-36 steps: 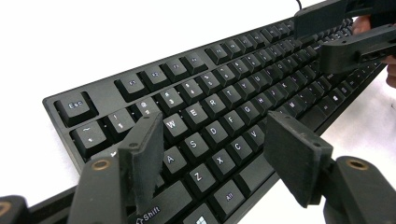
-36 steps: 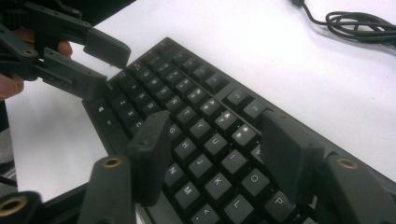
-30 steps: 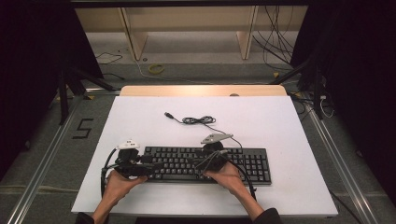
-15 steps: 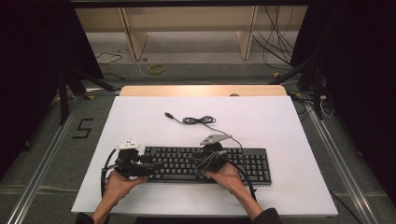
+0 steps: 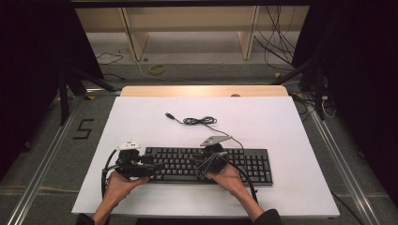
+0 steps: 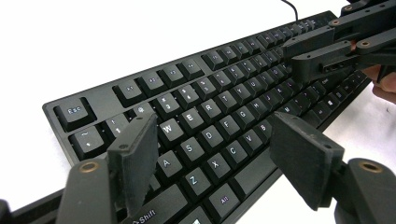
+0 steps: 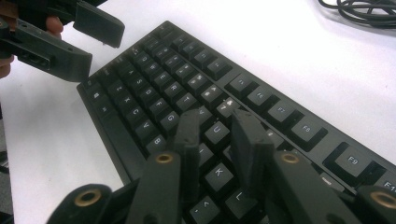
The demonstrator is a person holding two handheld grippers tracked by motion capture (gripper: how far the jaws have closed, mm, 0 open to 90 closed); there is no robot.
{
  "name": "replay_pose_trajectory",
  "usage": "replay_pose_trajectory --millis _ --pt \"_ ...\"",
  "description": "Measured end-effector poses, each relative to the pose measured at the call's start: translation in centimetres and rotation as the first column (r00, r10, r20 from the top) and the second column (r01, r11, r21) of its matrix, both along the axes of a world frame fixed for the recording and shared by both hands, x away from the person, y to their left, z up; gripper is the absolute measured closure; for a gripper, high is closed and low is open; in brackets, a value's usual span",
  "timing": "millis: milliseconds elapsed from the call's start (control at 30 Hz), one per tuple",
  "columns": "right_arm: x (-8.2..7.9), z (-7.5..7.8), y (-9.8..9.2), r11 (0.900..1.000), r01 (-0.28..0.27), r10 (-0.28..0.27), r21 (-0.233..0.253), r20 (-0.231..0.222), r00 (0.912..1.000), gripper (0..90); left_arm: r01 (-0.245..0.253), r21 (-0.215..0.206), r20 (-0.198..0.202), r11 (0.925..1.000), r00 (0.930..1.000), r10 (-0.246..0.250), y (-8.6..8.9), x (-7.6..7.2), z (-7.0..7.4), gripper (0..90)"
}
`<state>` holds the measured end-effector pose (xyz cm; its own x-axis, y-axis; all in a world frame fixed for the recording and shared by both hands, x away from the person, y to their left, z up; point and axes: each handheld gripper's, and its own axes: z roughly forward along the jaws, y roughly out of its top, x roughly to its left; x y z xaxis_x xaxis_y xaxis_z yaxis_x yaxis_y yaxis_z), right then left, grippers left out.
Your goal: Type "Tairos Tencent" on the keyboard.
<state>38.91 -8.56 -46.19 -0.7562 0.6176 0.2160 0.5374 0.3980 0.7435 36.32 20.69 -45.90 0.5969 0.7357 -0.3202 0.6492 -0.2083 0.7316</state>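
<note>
A black keyboard (image 5: 206,165) lies along the front of the white table (image 5: 281,126); its cable (image 5: 199,121) is coiled behind it. My left gripper (image 5: 151,168) hovers over the keyboard's left end. Its jaws stand wide open above the letter keys (image 6: 212,135) with nothing between them (image 6: 212,128). My right gripper (image 5: 201,164) is over the middle of the keyboard. Its jaws are drawn almost together, a narrow slit between them, tips down at the keys around U and K (image 7: 217,123). From the left gripper view the right gripper (image 6: 327,51) shows at top right.
A wooden strip (image 5: 202,90) edges the table's far side, and shelving stands beyond it. Metal rails (image 5: 342,173) run along both sides on the floor. Bare white tabletop surrounds the keyboard to the right and behind.
</note>
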Motion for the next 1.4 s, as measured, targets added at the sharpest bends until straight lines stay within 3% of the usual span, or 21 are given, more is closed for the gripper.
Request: replay_pose_trajectory --millis 567,900,1133,1400 --pt "-0.2 -0.1 0.1 1.0 -0.015 0.015 -0.005 -0.008 0.9999 88.9 0.003 0.004 0.003 1.0 1.0 -0.003 -0.2 0.1 0.1 32.1" --pt "-0.4 -0.2 0.2 1.0 -0.027 0.027 -0.01 -0.013 0.9995 90.0 -0.005 0.004 0.006 1.0 1.0 0.005 -0.2 0.8 0.3 36.3" --pt "-0.6 -0.2 0.0 0.999 -0.032 0.032 -0.009 -0.013 0.9994 90.0 0.016 0.03 0.005 0.9994 0.9999 -0.017 -0.9 1.5 0.2 49.2" --pt "-1.0 -0.2 -0.1 0.999 -0.037 0.037 -0.008 -0.02 0.9991 90.0 0.052 0.079 -0.004 0.9955 0.9987 -0.052 -1.8 2.4 -0.1 71.4"
